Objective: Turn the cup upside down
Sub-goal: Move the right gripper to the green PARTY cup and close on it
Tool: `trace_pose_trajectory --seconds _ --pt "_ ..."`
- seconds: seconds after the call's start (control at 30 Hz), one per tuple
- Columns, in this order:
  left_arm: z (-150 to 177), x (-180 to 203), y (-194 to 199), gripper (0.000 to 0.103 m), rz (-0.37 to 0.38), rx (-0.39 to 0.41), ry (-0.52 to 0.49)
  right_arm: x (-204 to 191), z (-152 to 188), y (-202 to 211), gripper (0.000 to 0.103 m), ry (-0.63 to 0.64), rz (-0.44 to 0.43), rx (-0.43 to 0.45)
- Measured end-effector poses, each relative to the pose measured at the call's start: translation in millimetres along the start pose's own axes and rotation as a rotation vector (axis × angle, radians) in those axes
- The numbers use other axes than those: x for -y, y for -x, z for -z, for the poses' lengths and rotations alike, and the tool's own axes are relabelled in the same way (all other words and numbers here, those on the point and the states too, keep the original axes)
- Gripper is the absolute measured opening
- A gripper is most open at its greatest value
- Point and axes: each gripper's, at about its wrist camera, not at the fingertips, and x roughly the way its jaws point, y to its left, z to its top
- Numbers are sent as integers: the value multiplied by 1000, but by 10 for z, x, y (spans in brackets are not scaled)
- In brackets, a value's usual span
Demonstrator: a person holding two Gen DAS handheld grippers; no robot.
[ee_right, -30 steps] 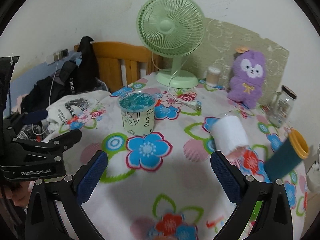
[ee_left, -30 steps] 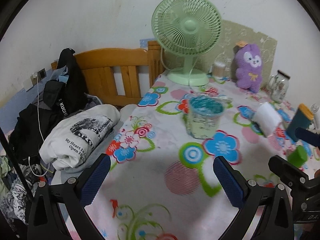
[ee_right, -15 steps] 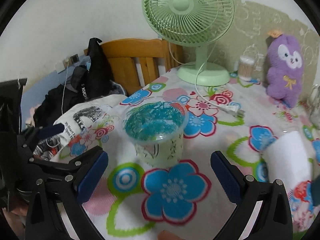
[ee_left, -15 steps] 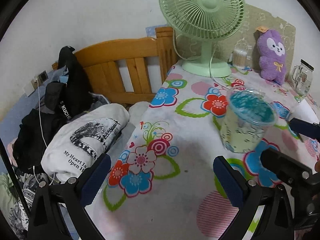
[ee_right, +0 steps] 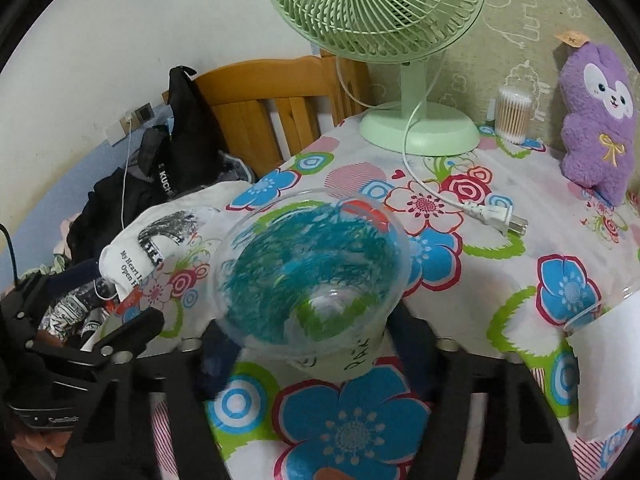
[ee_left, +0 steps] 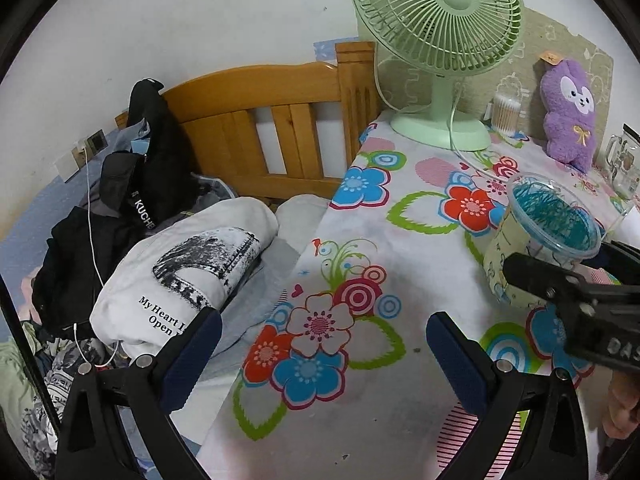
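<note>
Both the left gripper (ee_left: 320, 356) and the right gripper (ee_right: 316, 354) are matte black plastic frames with round silver screws at the finger joints, dark blue rubber pads (ee_left: 452, 356) on the fingertips, white lettering on the housings, and a sliver of bare skin (ee_left: 618, 408) behind.

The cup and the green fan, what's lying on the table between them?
A white power cord with its plug lies on the flowered tablecloth between the cup and the fan, clearest in the right wrist view.
</note>
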Motion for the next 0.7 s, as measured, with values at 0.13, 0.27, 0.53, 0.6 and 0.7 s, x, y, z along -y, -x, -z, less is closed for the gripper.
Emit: trace_pose_trajectory --seconds 0.13,0.27,0.53,0.6,0.7 --pt "3 -9 44 103 5 -2 3 -26 27 99 65 16 12 11" --pt "14 7 173 103 20 8 4 -59 53 363 65 19 7 8" --pt "124 110 603 103 100 40 -29 -187 263 1189 65 152 29 -28" --pt "192 153 722 103 131 43 -36 -199 360 1373 65 185 40 -52" --pt "286 243 877 103 166 52 -50 -168 526 1579 65 196 38 -109"
